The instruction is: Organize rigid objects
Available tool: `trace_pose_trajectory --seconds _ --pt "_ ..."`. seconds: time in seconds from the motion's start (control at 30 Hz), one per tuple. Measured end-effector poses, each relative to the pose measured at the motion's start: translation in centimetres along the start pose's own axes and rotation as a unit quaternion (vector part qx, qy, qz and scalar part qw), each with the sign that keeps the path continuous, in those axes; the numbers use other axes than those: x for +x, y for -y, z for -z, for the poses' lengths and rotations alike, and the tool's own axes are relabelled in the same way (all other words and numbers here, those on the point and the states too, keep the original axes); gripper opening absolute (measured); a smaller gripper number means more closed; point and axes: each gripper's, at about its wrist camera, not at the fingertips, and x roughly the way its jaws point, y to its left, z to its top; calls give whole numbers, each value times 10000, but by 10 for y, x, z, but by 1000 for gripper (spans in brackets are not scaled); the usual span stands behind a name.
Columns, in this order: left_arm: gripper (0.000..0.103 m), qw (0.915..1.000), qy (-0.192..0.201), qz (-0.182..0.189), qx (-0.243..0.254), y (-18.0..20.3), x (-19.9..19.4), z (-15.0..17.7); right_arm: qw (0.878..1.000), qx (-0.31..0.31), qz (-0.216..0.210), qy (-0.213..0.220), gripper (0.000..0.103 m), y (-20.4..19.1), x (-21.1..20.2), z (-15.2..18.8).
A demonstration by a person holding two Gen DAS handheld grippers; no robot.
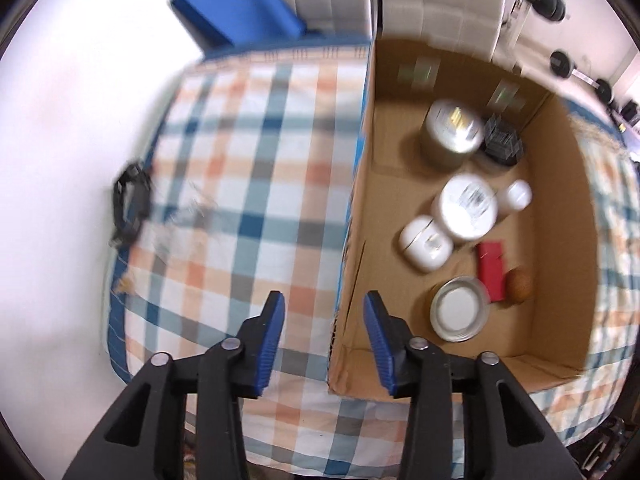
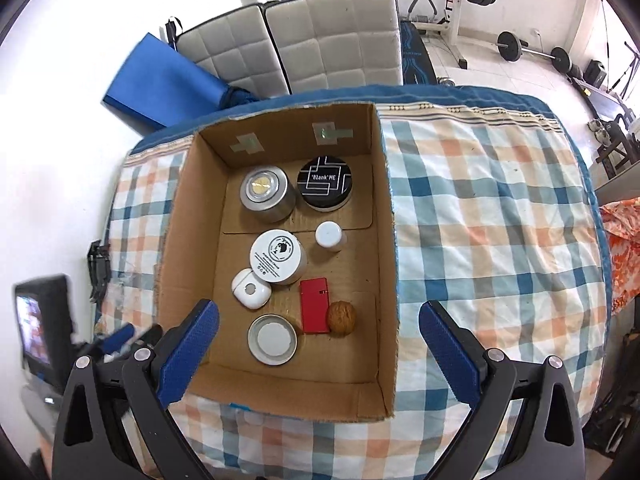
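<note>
An open cardboard box point(image 2: 188, 216) point(image 1: 352, 216) sits on a checked tablecloth. Inside are a metal tin point(image 2: 267, 194) point(image 1: 450, 132), a black round jar point(image 2: 325, 183) point(image 1: 502, 140), a white cream jar point(image 2: 278, 256) point(image 1: 466, 206), a small white bottle point(image 2: 330, 235) point(image 1: 518, 196), a white case point(image 2: 250, 290) point(image 1: 425, 249), a red lighter point(image 2: 315, 311) point(image 1: 491, 266), a walnut point(image 2: 341, 317) point(image 1: 519, 285) and a silver lid point(image 2: 272, 338) point(image 1: 459, 308). My left gripper point(image 1: 324, 336) is open and empty above the box's left wall. My right gripper point(image 2: 318, 350) is open and empty above the box's near end.
The checked tablecloth point(image 2: 488, 216) point(image 1: 248, 184) covers the table on both sides of the box. A blue mat point(image 2: 160, 84) and grey padded chairs point(image 2: 312, 44) stand behind. A black clip point(image 1: 130, 204) sits at the table's left edge. Gym weights point(image 2: 516, 46) stand at the back right.
</note>
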Motion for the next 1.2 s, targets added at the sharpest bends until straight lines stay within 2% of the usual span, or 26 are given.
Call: trace_pose_trajectory --seconds 0.2,0.3,0.37,0.4,0.43,0.63,0.83,1.2 --pt "43 9981 558 220 119 9 -71 -8 9996 -58 16 260 102 2 -43 3" --pt "45 9967 752 253 174 16 -93 -10 9990 -72 87 432 103 6 -65 5" --pt "54 9953 916 245 199 20 -110 -9 9984 -73 127 537 103 8 -80 6" --pt "68 9945 992 258 208 21 -119 -9 9982 -72 126 575 103 9 -87 7" --pt "77 9937 1070 282 203 21 -127 -9 9981 -63 131 599 103 10 -93 7" --pt "77 9889 1418 417 130 20 -172 -5 9973 -86 91 727 103 11 -134 15" --pt "77 9889 1408 477 9 17 -199 2 9962 -127 84 856 103 12 -170 23" --pt "77 9878 1458 536 145 26 -227 22 9943 -95 49 1063 103 23 -218 36"
